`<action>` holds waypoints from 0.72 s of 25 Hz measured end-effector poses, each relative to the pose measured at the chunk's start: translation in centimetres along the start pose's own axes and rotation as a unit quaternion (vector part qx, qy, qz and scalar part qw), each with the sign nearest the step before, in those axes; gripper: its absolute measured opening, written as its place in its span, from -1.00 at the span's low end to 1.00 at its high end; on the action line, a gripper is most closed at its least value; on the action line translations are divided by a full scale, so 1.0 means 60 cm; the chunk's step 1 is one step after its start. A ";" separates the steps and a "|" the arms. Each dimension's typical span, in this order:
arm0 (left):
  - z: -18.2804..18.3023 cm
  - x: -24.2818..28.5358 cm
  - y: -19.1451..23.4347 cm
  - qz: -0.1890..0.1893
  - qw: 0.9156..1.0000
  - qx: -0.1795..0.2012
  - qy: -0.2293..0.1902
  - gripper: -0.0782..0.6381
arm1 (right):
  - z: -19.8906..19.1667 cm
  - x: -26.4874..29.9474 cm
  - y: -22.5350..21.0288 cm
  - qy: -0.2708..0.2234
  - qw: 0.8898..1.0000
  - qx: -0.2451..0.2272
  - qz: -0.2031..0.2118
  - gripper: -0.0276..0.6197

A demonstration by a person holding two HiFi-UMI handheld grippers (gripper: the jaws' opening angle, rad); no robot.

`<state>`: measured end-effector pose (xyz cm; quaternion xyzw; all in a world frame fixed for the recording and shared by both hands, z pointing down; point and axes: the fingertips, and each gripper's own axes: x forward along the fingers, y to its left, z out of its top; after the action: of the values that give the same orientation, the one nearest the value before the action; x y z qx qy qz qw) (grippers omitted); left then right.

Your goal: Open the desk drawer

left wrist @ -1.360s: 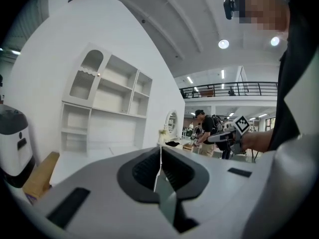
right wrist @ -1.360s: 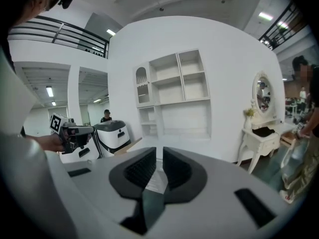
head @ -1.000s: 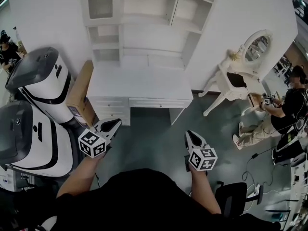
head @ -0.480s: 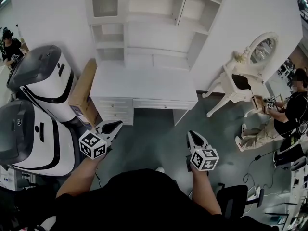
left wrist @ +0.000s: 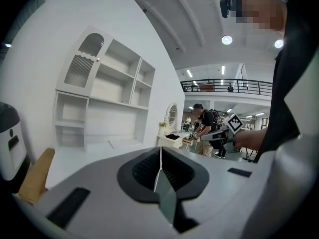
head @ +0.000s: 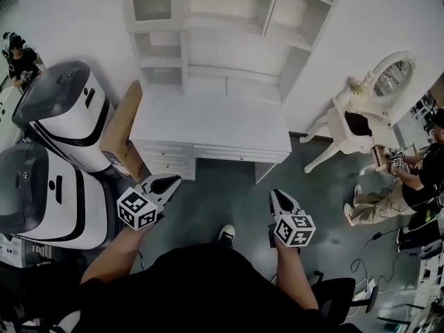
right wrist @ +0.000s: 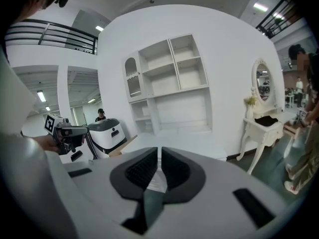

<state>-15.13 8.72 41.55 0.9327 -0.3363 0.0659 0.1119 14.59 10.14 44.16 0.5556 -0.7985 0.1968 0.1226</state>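
A white desk (head: 208, 125) beneath a shelf unit (head: 222, 40) was seen from overhead; its long drawer (head: 239, 154) lay shut under the front edge of the top, well apart from both grippers; the left gripper (head: 165, 183) and the right gripper (head: 279, 200) were held low before the person's body and pointed toward the desk, as if in approach; each pair of jaws was pressed together with nothing between; parting them was judged necessary before the drawer front could be taken.

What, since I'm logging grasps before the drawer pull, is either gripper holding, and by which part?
Nothing is held. The left gripper and the right gripper are each shut on nothing, in the air short of the desk.
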 end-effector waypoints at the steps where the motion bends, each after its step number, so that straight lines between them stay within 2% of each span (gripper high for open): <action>1: 0.000 0.009 0.004 0.004 1.000 -0.001 0.002 -0.73 | 0.003 0.012 -0.009 0.001 1.000 0.002 0.004 -0.84; 10: 0.031 0.108 0.045 0.038 0.999 -0.007 0.008 -0.73 | 0.051 0.124 -0.081 0.013 0.999 -0.001 0.047 -0.84; 18: 0.042 0.178 0.046 0.049 0.999 -0.005 0.016 -0.73 | 0.078 0.194 -0.132 0.023 0.997 -0.005 0.079 -0.84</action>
<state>-8.61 -0.55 41.70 0.9135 -0.3799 0.0842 0.1190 17.98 -4.13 46.20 0.4850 -0.8381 0.2144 0.1282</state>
